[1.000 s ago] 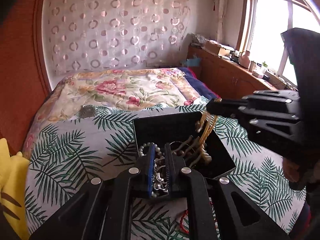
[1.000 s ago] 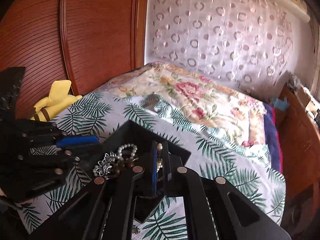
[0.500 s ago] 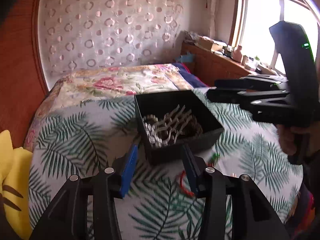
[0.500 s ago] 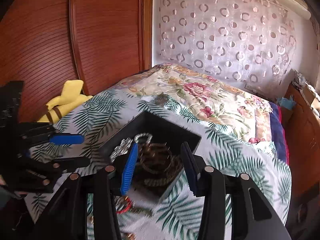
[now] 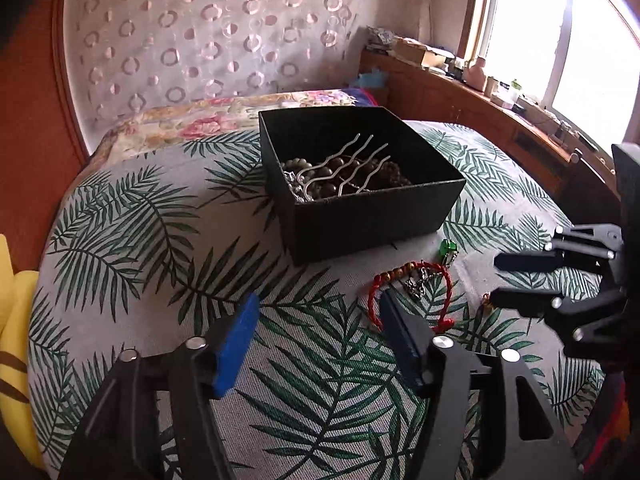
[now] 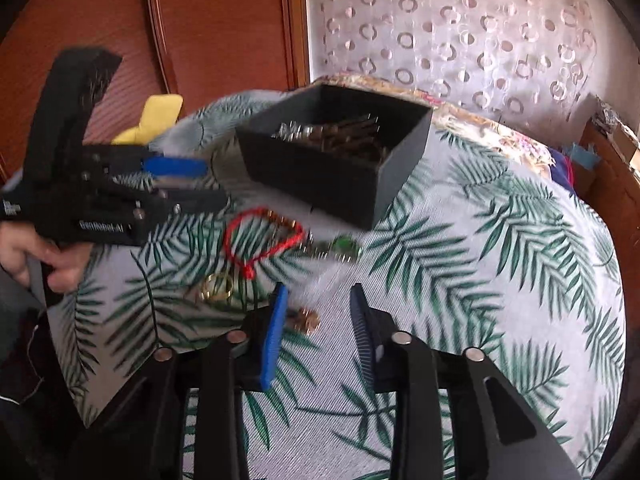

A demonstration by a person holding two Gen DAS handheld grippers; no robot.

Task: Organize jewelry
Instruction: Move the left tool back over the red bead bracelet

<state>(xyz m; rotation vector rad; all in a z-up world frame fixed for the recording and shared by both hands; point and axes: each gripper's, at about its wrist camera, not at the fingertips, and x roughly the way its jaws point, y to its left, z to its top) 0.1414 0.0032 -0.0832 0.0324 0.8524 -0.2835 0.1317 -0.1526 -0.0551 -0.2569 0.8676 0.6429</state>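
- Both grippers pulled back from over the black box (image 5: 360, 204) to the near part of the bed; beads and silver piece held a second ago now lying inside it with the wavy hair fork (image 5: 352, 164).
- Left gripper (image 5: 316, 320): jaws just been opening, now wide, nothing between them.
- Right gripper (image 6: 318, 308): jaws opened, then partly closing again, at a moderate gap, empty; a small gold piece (image 6: 306, 320) just beside the blue pad.
- Still loose on the palm-leaf bedspread (image 5: 140, 240), by the near side of the box: red cord bracelet (image 5: 412, 280) with gold beads, green pendant (image 5: 448, 248), gold ring (image 6: 218, 286).
- Bracelet probably light and limp, likely to sag and swing once lifted; best pinched across the cord at the beaded stretch, low against the cloth.
- Ring and small gold piece probably hard, smooth, apt to slip or sink into the soft bedding; narrow grip across the band.
- Pendant small, maybe brittle; gentle squeeze.
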